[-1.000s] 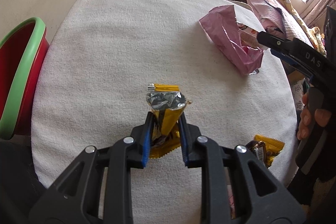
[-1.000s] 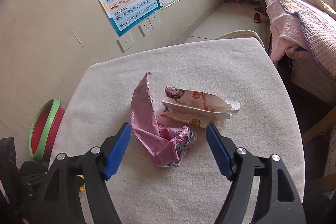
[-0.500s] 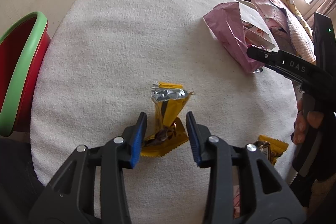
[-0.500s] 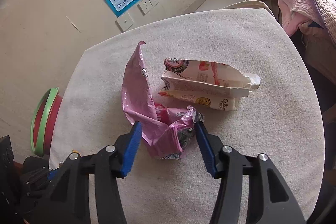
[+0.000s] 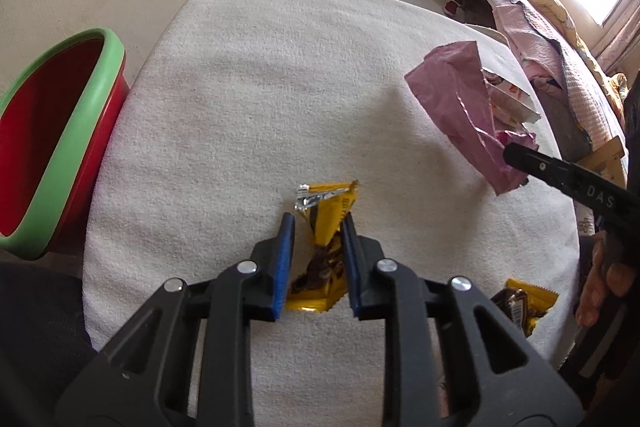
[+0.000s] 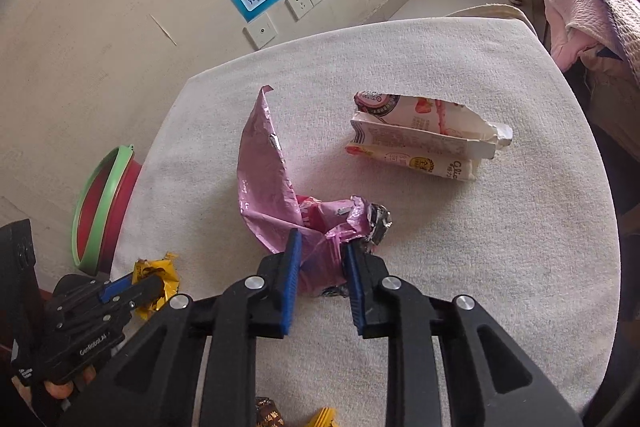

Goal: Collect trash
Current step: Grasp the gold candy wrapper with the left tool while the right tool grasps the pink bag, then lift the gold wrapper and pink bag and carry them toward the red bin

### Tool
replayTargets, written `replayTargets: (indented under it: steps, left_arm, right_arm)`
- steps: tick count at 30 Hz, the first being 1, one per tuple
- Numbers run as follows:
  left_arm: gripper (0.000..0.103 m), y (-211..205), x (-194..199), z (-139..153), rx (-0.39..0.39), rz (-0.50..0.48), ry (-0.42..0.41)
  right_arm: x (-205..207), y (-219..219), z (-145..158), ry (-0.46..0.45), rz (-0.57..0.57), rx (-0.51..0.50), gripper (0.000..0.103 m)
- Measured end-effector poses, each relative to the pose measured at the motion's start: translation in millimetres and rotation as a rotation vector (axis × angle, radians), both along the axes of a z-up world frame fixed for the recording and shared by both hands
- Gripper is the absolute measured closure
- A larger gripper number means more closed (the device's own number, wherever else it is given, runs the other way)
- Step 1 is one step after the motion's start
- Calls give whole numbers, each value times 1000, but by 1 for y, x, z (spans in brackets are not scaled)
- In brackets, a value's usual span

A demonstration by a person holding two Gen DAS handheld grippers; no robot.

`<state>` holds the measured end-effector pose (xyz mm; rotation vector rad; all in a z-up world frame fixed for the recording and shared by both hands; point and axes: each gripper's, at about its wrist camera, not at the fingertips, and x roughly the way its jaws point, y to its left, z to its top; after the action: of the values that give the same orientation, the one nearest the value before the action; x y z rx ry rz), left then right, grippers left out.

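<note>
Blue-padded right gripper (image 6: 319, 249), wide a second ago, closing on pink wrapper (image 6: 276, 195). Left gripper (image 5: 317, 227) briefly widened, closing again on yellow wrapper (image 5: 326, 223).

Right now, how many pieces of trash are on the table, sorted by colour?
Yellow candy wrappers: 2, one between the left gripper's fingers, one loose near the table edge
Pink foil bag: 1, between the right gripper's closing fingers
White strawberry carton: 1
Total: 4
</note>
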<state>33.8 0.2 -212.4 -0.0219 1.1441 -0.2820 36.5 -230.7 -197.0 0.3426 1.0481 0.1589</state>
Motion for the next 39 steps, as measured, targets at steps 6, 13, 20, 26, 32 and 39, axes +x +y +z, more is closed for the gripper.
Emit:
replayTargets:
  steps: [6, 13, 20, 26, 32, 39]
  left_arm:
    - [89, 2, 0, 2, 2, -1, -16]
    - [96, 7, 0, 5, 0, 16, -36]
    - [96, 6, 1, 5, -5, 18, -37]
    - [93, 12, 2, 4, -37, 37, -17]
    - [70, 14, 4, -1, -44, 49, 5]
    - [88, 6, 2, -5, -21, 18, 10]
  right_arm:
    - [-2, 2, 9, -67, -7, 4, 82]
    - [-4, -3, 14, -100, -39, -2, 82]
    - [-4, -5, 13, -98, -40, -6, 82]
    - [-4, -5, 10, -86, -49, -8, 81]
    - [-3, -5, 5, -75, -57, 7, 80]
    - [-2, -2, 2, -64, -53, 15, 80]
